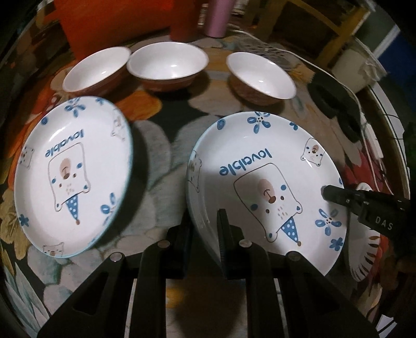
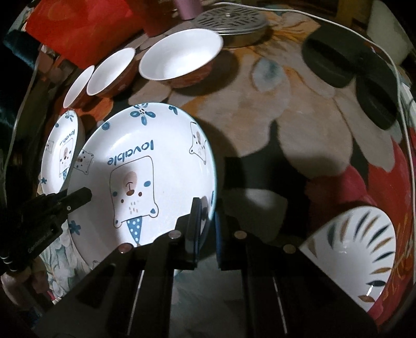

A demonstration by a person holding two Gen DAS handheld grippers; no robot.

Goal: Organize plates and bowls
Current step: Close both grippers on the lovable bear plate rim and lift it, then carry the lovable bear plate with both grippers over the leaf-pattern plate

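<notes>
A white plate (image 1: 260, 166) with a blue bear drawing and the word "lovable" is held by both grippers at opposite rims. My left gripper (image 1: 205, 215) is shut on its near-left rim. My right gripper (image 2: 208, 208) is shut on the same plate (image 2: 145, 161) at its right rim, and one of its fingers (image 1: 335, 195) lies over the plate's far side in the left wrist view. A second matching plate (image 1: 72, 169) lies to the left on the flowered cloth. Three orange-brown bowls with white insides (image 1: 96, 70) (image 1: 167, 62) (image 1: 260, 75) stand in a row behind.
A white bowl with leaf strokes (image 2: 358, 254) sits at the near right. Behind the bowls are a perforated metal lid (image 2: 231, 20), a pink cup (image 1: 218, 18) and a red box (image 1: 104, 23). Black round items (image 2: 327, 59) and a white cable (image 2: 397, 78) lie at the right.
</notes>
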